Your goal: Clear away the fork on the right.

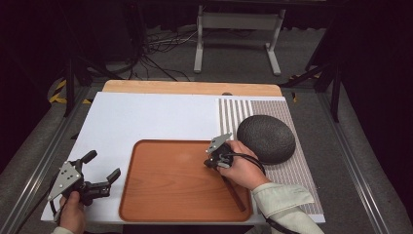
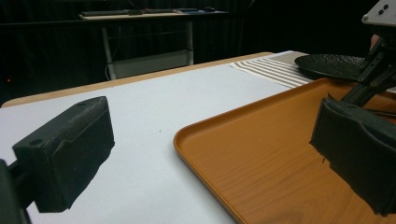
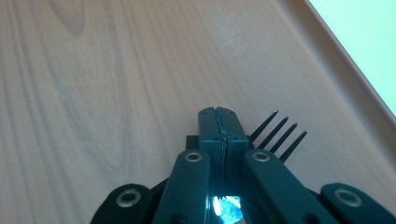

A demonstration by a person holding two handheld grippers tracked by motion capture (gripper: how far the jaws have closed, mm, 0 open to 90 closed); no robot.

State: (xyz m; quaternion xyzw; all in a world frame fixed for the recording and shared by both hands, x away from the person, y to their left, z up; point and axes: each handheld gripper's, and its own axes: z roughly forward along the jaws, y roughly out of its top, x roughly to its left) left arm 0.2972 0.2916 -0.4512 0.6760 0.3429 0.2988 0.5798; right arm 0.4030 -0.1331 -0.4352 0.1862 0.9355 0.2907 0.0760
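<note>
The wooden tray (image 1: 180, 187) lies near, the dark plate (image 1: 266, 137) on the striped mat (image 1: 297, 165) at its right. A fork (image 3: 279, 134) seems already brought into the tray, gripped, its release likely remaining. The right gripper (image 3: 219, 122), clenched on it, angles low over the tray's right part; the left gripper (image 1: 103, 171) hovers released, near left.

Orange-brown wood-grain tray (image 1: 165, 195); black fork (image 3: 279, 134) beside the shut jaws; white board (image 1: 146, 117); brown-and-white striped mat (image 1: 234, 113); dark speckled plate (image 1: 266, 137).
</note>
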